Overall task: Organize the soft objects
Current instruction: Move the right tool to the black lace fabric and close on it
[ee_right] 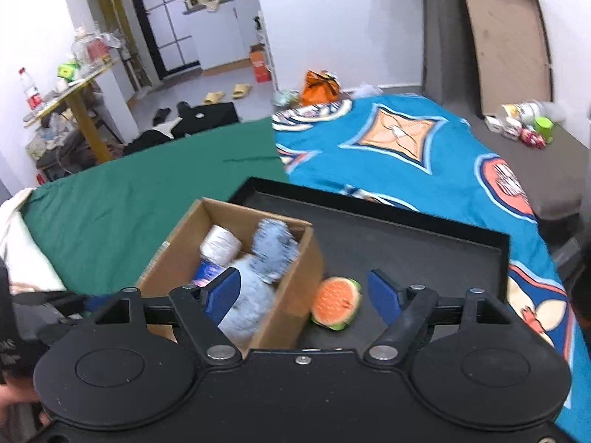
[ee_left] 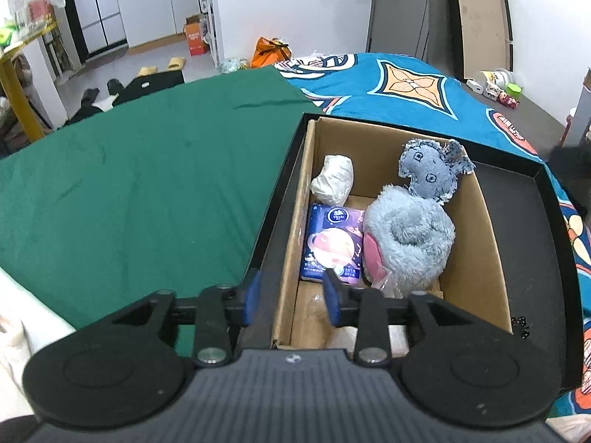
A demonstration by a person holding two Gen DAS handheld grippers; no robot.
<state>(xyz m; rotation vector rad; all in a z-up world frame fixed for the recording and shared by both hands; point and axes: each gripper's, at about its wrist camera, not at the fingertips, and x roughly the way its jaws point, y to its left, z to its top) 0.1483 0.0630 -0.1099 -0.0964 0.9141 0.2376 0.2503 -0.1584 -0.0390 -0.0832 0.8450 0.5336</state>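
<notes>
Your left gripper (ee_left: 293, 295) sits nearest, jaws part open astride the left wall of the cardboard box (ee_left: 491, 258), with nothing pressed between its blue pads. Inside that box you already have a white wrapped bundle (ee_left: 332, 181), a purple tissue pack (ee_left: 330, 247), a fluffy grey plush (ee_left: 410, 243) and a grey denim doll (ee_left: 432, 171) leaning on the far wall. Box and all stand in a shallow black tray (ee_left: 550, 258) on the bed, where the green cloth (ee_left: 129, 184) meets the blue patterned sheet (ee_left: 424, 92).

Your right gripper (ee_right: 303, 295) stands wide open and holds nothing. Just ahead of it, on the tray floor beside the box's right wall, lies a soft watermelon slice (ee_right: 336, 302), the one piece left outside.

Judging from this, you are on the last pick. Bring the right jaws down around the slice, clear of the box wall, close gently since it should squash, then lift over the rim and drop it into the bare corner near the doll. Steady the box with your left if it slides.
</notes>
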